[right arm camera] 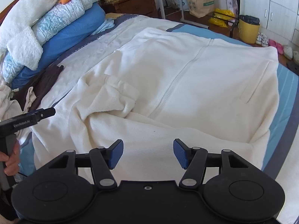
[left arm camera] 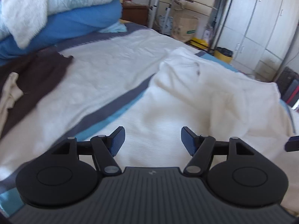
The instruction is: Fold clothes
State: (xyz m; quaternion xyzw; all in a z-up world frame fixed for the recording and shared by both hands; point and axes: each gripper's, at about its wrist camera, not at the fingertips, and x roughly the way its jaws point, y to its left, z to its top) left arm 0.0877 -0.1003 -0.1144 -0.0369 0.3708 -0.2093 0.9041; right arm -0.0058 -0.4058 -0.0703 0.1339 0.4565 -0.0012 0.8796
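Note:
A cream fleece zip jacket (right arm camera: 186, 78) lies spread on the bed, zipper up, with one sleeve (right arm camera: 115, 97) folded in across its front. It also shows in the left wrist view (left arm camera: 205, 97). My right gripper (right arm camera: 148, 153) is open and empty, just above the jacket's near edge. My left gripper (left arm camera: 153, 140) is open and empty, over the jacket's left part. Its body also shows at the left edge of the right wrist view (right arm camera: 28, 119), held in a hand.
A dark brown garment (left arm camera: 37, 78) and a cream cloth (left arm camera: 9, 91) lie at the left of the bed. Stacked blue and white bedding (right arm camera: 46, 28) sits at the head. A yellow bin (right arm camera: 248, 29), a paper bag (right arm camera: 201, 0) and wardrobes (left arm camera: 261, 28) stand beyond the bed.

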